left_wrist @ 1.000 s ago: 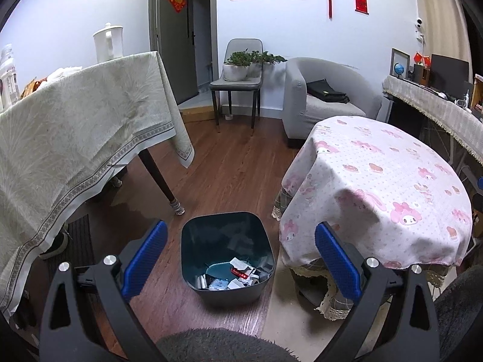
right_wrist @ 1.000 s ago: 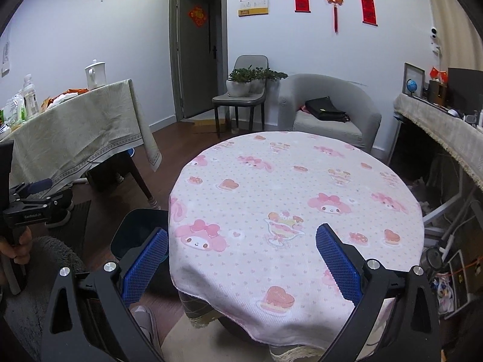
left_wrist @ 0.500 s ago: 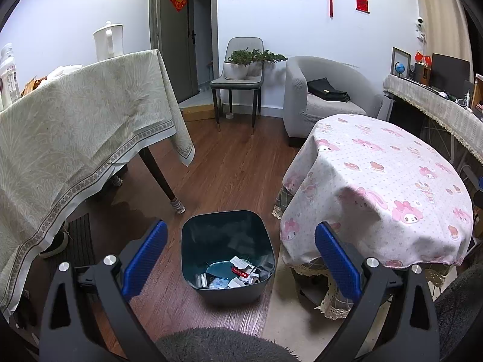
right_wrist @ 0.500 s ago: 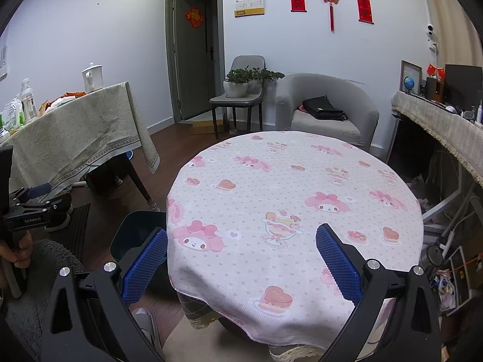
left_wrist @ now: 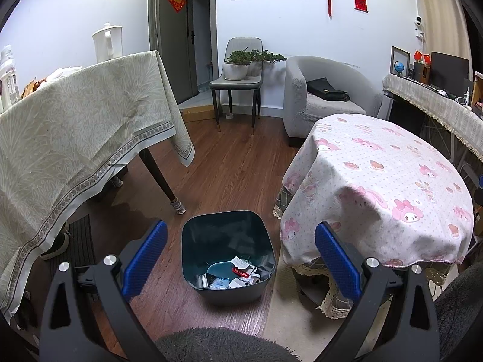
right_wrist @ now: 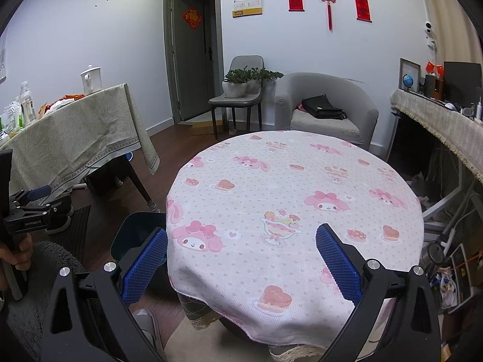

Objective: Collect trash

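A dark teal bin [left_wrist: 193, 241] stands on the wood floor beside the round table; several bits of paper and wrapper trash [left_wrist: 238, 274] lie in its bottom. My left gripper [left_wrist: 240, 259] hangs open above the bin, its blue pads empty. My right gripper [right_wrist: 241, 262] is open over the near edge of the round table with the pink cartoon cloth [right_wrist: 302, 181], nothing between its fingers. In the right wrist view the bin [right_wrist: 132, 238] peeks out left of the table, and the left gripper [right_wrist: 33, 208] appears at the far left, held by a hand.
A long table with a beige cloth [left_wrist: 75, 132] fills the left; a kettle [left_wrist: 107, 42] and bottles stand on it. At the back are a chair with potted plants [left_wrist: 241, 69], a grey armchair [left_wrist: 326, 96] and a cluttered side counter [right_wrist: 446, 126].
Both views have barely shifted; the bin sits slightly lower in the left wrist view. Both grippers stay open and empty.
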Demonstrator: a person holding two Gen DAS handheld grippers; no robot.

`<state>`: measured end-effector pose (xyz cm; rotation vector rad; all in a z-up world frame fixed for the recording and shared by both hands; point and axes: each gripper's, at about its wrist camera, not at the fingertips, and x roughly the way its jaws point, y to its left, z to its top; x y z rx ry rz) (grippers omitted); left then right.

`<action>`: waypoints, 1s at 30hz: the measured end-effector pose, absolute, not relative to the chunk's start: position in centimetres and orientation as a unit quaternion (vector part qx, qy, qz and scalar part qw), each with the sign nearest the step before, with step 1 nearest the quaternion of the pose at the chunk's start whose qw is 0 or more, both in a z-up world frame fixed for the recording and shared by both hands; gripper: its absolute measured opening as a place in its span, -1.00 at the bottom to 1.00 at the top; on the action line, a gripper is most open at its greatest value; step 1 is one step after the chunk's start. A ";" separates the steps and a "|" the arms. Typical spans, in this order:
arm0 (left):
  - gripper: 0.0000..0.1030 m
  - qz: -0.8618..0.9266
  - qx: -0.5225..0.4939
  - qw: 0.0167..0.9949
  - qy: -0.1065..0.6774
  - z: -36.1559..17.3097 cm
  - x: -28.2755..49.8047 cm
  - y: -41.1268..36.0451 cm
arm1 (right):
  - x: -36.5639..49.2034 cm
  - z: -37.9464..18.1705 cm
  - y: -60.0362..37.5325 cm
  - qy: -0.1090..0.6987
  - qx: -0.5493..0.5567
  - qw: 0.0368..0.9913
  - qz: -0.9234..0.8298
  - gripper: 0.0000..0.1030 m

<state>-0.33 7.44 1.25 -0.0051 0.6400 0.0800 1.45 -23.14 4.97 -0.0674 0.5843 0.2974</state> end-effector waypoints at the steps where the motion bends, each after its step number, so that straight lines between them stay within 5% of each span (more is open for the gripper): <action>1: 0.93 0.039 -0.003 0.948 0.315 1.3 -0.3 7.4 | 1.4 5.0 -23.1 0.287 -0.033 0.946 0.146 0.93; 30: 0.93 0.041 -0.002 0.948 0.316 1.2 -0.3 7.6 | 1.4 4.9 -23.1 0.287 -0.033 0.946 0.146 0.93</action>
